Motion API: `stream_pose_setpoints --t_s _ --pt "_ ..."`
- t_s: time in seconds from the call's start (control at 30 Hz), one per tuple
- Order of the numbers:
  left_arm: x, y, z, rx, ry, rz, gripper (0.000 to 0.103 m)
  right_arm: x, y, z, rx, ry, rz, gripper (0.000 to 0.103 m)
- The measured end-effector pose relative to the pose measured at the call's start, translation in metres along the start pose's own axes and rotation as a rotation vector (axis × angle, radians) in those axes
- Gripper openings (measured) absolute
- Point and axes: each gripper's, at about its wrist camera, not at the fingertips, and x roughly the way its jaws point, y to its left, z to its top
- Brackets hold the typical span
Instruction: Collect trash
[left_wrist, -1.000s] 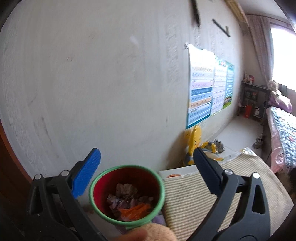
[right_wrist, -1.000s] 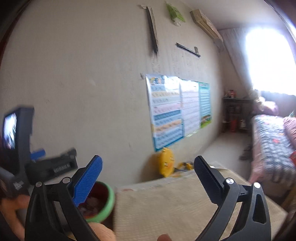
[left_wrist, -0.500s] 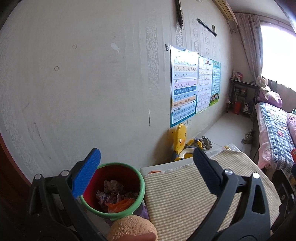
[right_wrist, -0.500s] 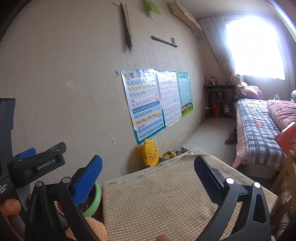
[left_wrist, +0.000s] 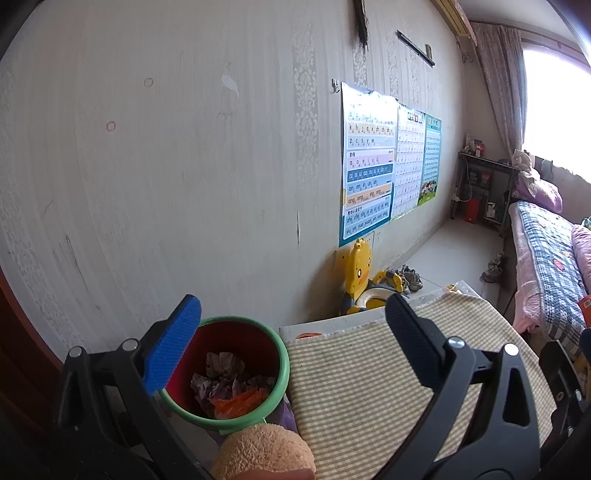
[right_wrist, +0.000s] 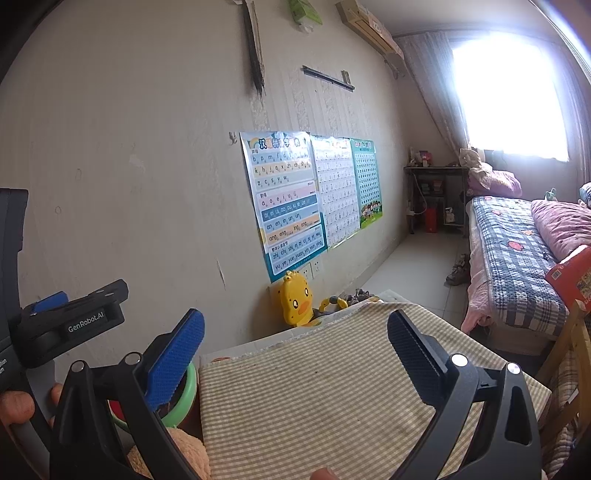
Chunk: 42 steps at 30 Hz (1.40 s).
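Note:
A red bin with a green rim (left_wrist: 236, 369) stands against the wall, left of a checked tablecloth. Crumpled purple and orange trash (left_wrist: 229, 387) lies inside it. My left gripper (left_wrist: 295, 350) is open and holds nothing, its blue left finger (left_wrist: 173, 347) over the bin's left rim. In the right wrist view only a slice of the bin's green rim (right_wrist: 184, 398) shows behind the blue finger. My right gripper (right_wrist: 295, 354) is open and bare above the cloth. The left gripper's body (right_wrist: 70, 321) sits at the far left of that view, a hand (right_wrist: 18, 406) on its grip.
A table under a tan checked cloth (left_wrist: 388, 387) (right_wrist: 314, 391) fills the foreground. A fuzzy tan object (left_wrist: 262, 454) lies by the bin. A yellow duck toy (right_wrist: 295, 302) stands at the wall under posters (right_wrist: 288, 199). A bed (right_wrist: 517, 266) and a wooden chair (right_wrist: 572, 369) are to the right.
Both views have swung back and steadied, so the bin sits lower left and more of the table and room shows. Both grippers stay open.

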Motion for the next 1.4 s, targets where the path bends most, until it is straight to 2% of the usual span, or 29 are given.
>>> stream_pose_setpoints --t_s 1.4 --pt "0.007 -0.001 -0.005 0.012 0.034 0.003 0.098 0.011 0.002 -0.010 -0.004 0.055 -0.003 0.096"
